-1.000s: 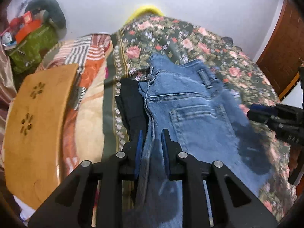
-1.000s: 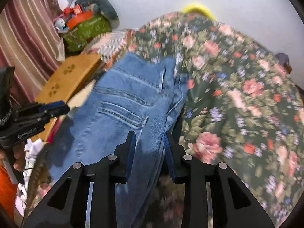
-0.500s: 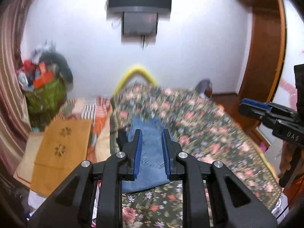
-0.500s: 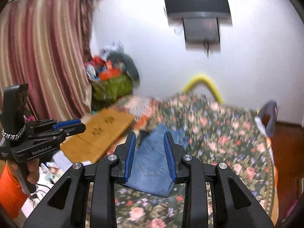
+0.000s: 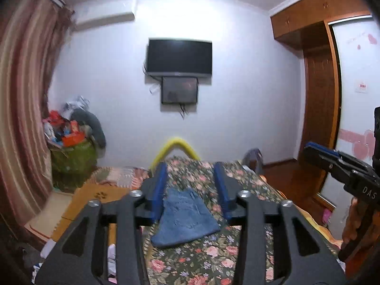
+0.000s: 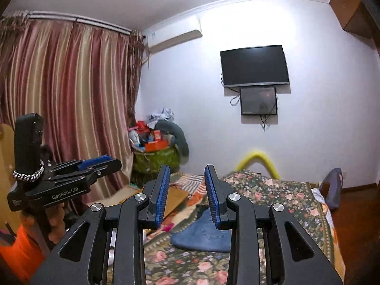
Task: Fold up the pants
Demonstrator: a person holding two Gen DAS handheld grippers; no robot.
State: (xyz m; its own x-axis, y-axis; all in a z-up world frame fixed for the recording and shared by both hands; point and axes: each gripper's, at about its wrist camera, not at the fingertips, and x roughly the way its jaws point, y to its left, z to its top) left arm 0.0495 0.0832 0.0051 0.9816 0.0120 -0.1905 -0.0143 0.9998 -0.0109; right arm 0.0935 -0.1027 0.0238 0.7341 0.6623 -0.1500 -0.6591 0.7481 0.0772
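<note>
The folded blue jeans (image 5: 185, 218) lie flat on the flowered bedspread (image 5: 201, 258), near the bed's left side; they also show in the right wrist view (image 6: 204, 236). My left gripper (image 5: 190, 168) is open and empty, raised well above and back from the jeans. My right gripper (image 6: 187, 169) is open and empty, also raised and back from the bed. Each gripper shows in the other's view: the right one at the right edge (image 5: 332, 161), the left one at the left (image 6: 95, 166).
A wooden board (image 5: 95, 197) and striped blanket (image 6: 190, 185) lie left of the bed. A green basket of clutter (image 5: 71, 152) stands by the curtain (image 6: 71, 109). A TV (image 5: 179, 58) hangs on the far wall. A wardrobe (image 5: 318, 109) stands at the right.
Both grippers have let go of the jeans, lifted up and pulled back from the bed, and their jaws have opened wider. The jeans stay folded on the bedspread.
</note>
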